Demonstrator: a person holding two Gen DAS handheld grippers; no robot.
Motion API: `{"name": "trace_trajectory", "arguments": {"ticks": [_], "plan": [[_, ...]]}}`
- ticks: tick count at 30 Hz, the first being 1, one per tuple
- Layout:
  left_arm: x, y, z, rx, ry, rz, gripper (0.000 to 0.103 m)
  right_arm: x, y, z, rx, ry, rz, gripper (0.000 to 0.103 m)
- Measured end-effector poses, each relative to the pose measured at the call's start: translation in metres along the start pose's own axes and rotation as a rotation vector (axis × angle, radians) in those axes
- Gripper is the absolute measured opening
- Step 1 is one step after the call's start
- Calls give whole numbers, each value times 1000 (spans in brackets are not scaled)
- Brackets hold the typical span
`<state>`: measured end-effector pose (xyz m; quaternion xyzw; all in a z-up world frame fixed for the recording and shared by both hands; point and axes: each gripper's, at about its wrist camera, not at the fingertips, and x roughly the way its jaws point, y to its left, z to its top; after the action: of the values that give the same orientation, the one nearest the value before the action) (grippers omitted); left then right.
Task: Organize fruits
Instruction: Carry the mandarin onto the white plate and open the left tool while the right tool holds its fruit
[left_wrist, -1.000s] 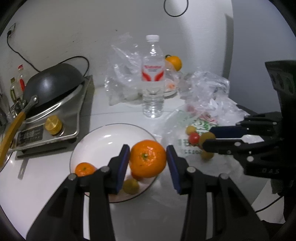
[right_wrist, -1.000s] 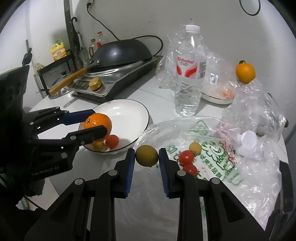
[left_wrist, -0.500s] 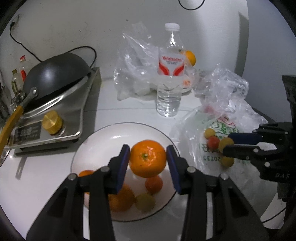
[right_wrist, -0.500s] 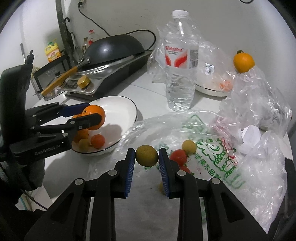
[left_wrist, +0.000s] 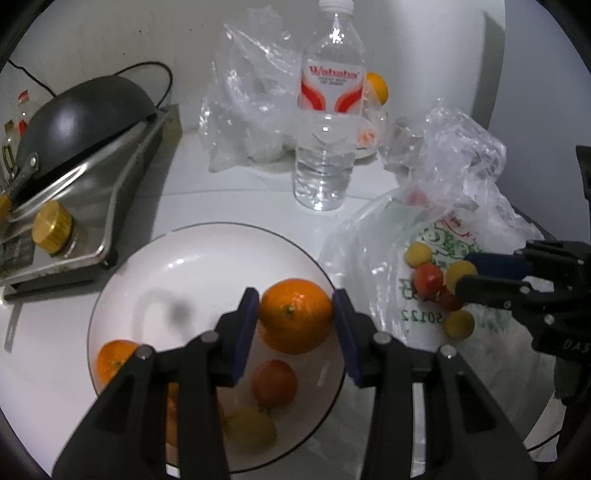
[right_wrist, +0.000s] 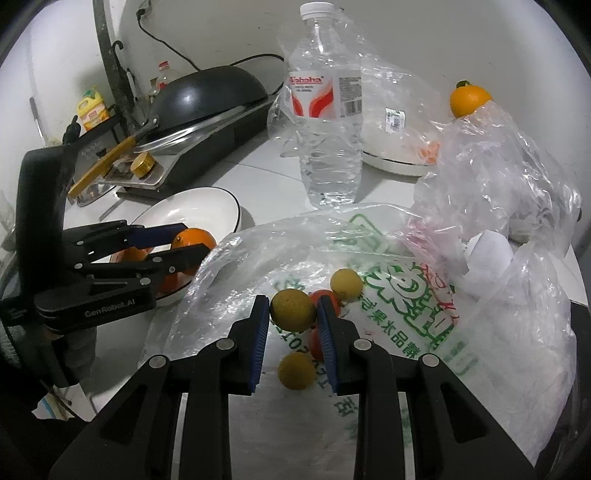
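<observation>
Right now my left gripper (left_wrist: 295, 321) clamps an orange (left_wrist: 295, 315) over the white plate (left_wrist: 207, 258), and my right gripper (right_wrist: 291, 326) pinches a yellow-green fruit (right_wrist: 293, 309) above the printed plastic bag (right_wrist: 406, 302). Both sit on a white counter (left_wrist: 229, 201) against a pale wall, with a water bottle (left_wrist: 328, 110) and a dark wok (left_wrist: 81, 114) behind.

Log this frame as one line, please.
left gripper: shut on orange, over white bowl | right gripper: shut on yellow-green fruit, over plastic bag

A water bottle (left_wrist: 328, 122) stands upright beside a dark wok (left_wrist: 81, 122) on a cooker (left_wrist: 110, 192).
</observation>
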<state>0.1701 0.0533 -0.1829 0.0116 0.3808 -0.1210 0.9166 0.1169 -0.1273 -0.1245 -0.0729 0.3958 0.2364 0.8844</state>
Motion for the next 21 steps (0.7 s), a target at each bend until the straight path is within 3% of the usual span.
{"name": "trace_trajectory", "arguments": {"ticks": [9, 11, 13, 21], "plan": [[-8, 3, 1, -10, -25, -32, 44, 1, 4, 4, -15, 2, -10, 29], [-17, 4, 1, -11, -51, -34, 51, 1, 9, 6, -23, 0, -15, 29], [-25, 6, 2, -9, -71, -39, 51, 0, 14, 9, -33, -2, -19, 29], [-55, 33, -3, -41, -140, -6, 51, 5, 47, 24, -90, 0, -12, 29]]}}
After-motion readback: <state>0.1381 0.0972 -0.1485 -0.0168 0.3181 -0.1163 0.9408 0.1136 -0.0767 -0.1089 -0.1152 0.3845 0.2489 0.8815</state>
